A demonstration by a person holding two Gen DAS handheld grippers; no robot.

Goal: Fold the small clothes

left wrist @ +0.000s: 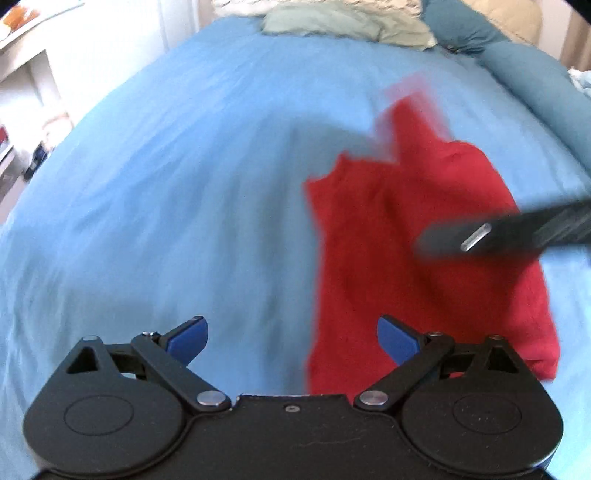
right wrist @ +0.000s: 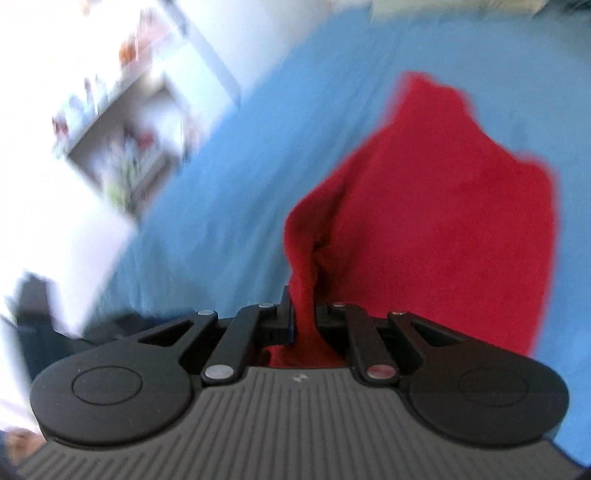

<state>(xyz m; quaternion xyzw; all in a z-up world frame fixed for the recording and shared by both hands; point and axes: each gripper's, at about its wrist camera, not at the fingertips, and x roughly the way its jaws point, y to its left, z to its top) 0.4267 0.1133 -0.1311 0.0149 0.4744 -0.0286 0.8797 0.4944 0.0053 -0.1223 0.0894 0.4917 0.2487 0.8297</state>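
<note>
A small red garment (left wrist: 417, 236) lies on the blue bedsheet (left wrist: 184, 184), right of centre in the left wrist view. My left gripper (left wrist: 291, 338) is open and empty, its blue pads (left wrist: 188, 336) spread just left of the garment's near edge. My right gripper (right wrist: 303, 306) is shut on a bunched edge of the red garment (right wrist: 443, 206), which stretches away from the jaws over the sheet (right wrist: 221, 184). The right gripper also shows as a dark blurred bar in the left wrist view (left wrist: 517, 232), over the garment's right side.
Pillows and crumpled bedding (left wrist: 343, 18) lie at the head of the bed, with a dark blue rolled duvet (left wrist: 535, 81) at the right. White shelves (right wrist: 122, 122) stand beside the bed on the left. Both views are motion-blurred.
</note>
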